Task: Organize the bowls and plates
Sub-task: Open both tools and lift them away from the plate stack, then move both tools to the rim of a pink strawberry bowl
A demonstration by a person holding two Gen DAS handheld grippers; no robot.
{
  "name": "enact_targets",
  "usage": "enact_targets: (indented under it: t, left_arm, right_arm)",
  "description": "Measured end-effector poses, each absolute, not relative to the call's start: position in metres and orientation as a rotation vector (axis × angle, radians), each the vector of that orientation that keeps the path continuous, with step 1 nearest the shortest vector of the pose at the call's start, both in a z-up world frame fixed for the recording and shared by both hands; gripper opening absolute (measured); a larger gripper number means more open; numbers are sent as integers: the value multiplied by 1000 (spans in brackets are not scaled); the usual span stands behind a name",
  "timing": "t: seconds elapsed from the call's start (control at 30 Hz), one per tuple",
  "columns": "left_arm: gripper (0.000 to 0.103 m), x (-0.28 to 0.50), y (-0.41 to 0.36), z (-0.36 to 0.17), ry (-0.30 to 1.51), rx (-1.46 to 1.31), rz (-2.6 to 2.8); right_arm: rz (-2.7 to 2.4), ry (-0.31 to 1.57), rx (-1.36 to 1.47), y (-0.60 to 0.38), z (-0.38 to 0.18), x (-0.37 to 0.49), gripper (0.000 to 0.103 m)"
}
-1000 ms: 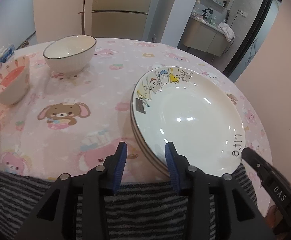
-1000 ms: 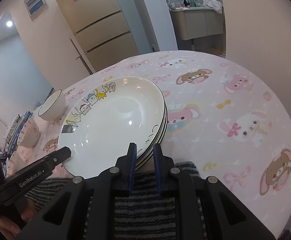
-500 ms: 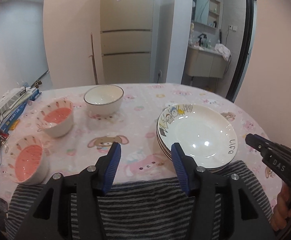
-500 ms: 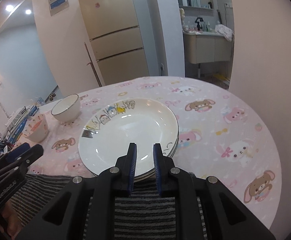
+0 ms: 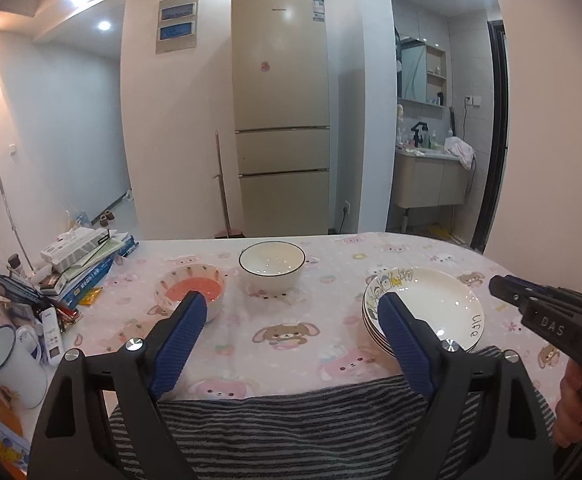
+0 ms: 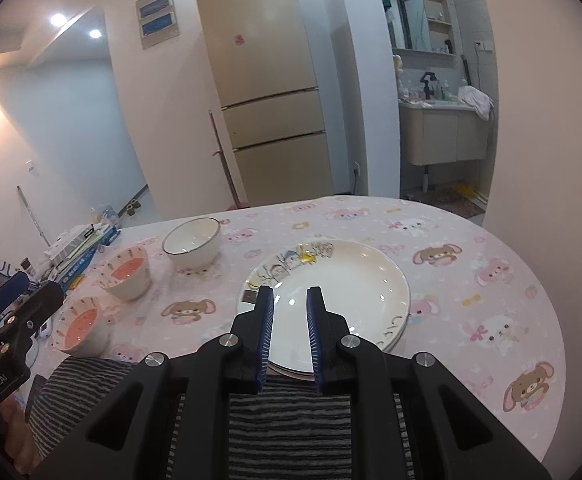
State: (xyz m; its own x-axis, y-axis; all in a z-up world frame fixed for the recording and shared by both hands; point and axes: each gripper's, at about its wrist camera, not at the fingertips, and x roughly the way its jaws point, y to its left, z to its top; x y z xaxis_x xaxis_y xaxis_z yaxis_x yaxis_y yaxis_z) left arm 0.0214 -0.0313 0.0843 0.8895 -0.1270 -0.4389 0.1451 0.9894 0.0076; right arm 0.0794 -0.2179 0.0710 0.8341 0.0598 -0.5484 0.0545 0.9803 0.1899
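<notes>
Stack of plates (image 6: 327, 276) resting on the pink cartoon-print table (image 6: 471, 264), near its front edge, just beyond the right gripper (image 6: 290, 300), whose jaws stand a narrow gap apart above the stack's near rim, holding nothing. Left gripper (image 5: 291, 308) raised with jaws spread wide, empty; plates off to its right. White bowl (image 5: 272, 264) and pink-lined bowl (image 5: 190, 292) side by side farther back; second pink-lined bowl (image 6: 80, 326) nearer the front edge.
</notes>
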Motion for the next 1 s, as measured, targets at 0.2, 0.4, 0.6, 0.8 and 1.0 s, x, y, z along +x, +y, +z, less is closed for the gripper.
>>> enact_targets:
  t: [0.2, 0.4, 0.6, 0.8, 1.0]
  left_arm:
    - [92, 0, -14, 101, 376, 65, -83]
    - [92, -12, 4, 104, 342, 64, -67]
    - [92, -7, 29, 99, 344, 17, -33]
    - [92, 12, 56, 81, 397, -26, -12]
    - [92, 38, 104, 54, 465, -113, 71]
  right_arm:
    - [25, 541, 192, -199, 92, 68, 25]
    - [28, 482, 169, -181, 109, 55, 73]
    - [55, 483, 151, -164, 116, 65, 76]
    - [83, 529, 106, -138, 106, 92, 76]
    - [143, 609, 81, -108, 86, 140, 76]
